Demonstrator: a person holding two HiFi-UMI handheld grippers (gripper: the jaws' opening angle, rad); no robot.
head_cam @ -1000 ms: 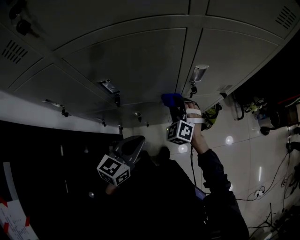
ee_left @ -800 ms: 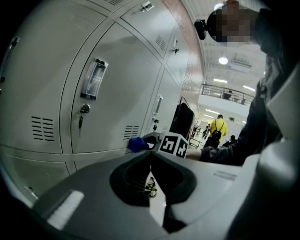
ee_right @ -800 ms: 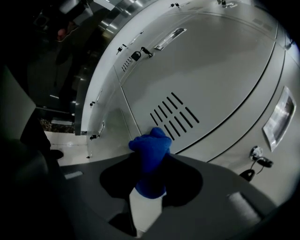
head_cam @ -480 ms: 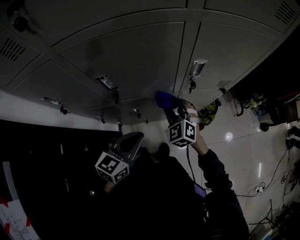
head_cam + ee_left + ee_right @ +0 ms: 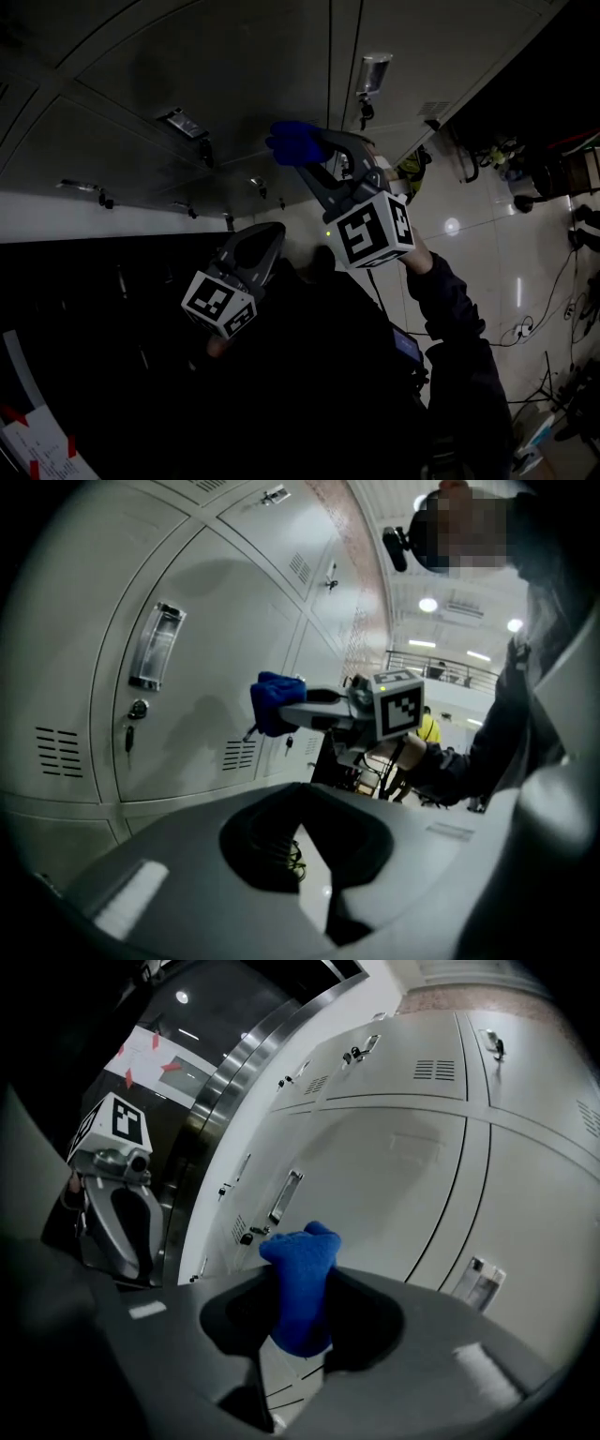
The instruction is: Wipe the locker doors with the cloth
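A bunched blue cloth [image 5: 296,142] sticks out from my right gripper [image 5: 314,155], which is shut on it and raised toward a grey locker door [image 5: 216,66]. In the right gripper view the cloth [image 5: 301,1288] stands between the jaws in front of the grey locker door [image 5: 375,1185], near its handle [image 5: 284,1195]. My left gripper [image 5: 255,251] hangs lower and to the left, shut with nothing in it. The left gripper view shows the right gripper [image 5: 281,705] with the cloth [image 5: 274,701] held close to the lockers [image 5: 216,649].
Lockers fill the wall, each with a metal handle [image 5: 372,72] and a key lock [image 5: 365,110]. A dark panel [image 5: 84,309] lies at lower left. Cables [image 5: 534,319] and gear lie on the glossy tiled floor [image 5: 469,234] at right.
My right gripper has risen up and left with the cloth, coming nearer the camera and higher on the locker door. The left gripper has stayed about where it was.
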